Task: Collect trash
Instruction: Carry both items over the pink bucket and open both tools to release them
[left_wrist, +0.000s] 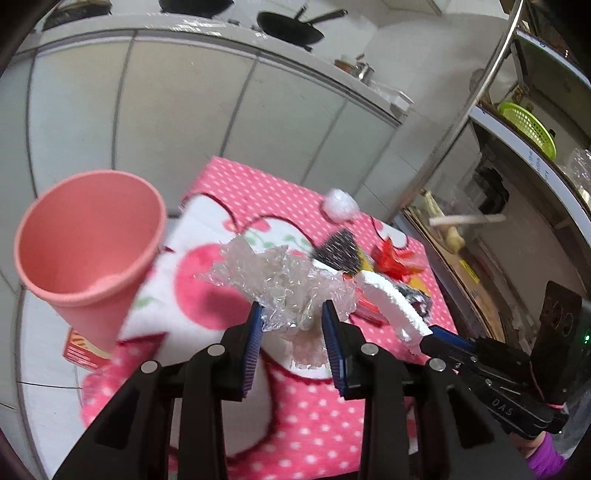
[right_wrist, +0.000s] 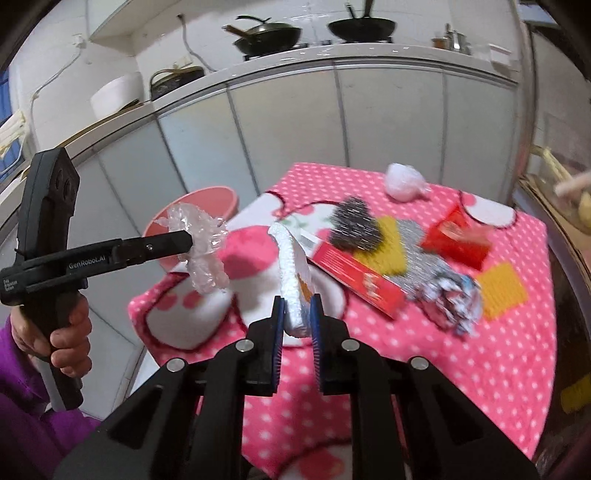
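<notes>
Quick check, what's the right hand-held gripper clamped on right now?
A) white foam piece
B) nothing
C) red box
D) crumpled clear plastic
A: the right hand-held gripper pinches the white foam piece between its blue pads, lifted off the table; the crumpled clear plastic sits in the left hand-held gripper, and the red box lies on the table.

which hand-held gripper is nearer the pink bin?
Left. The left hand-held gripper, shut on crumpled clear plastic, sits just beside the pink bin. The right hand-held gripper, shut on white foam, is farther off over the table.
</notes>
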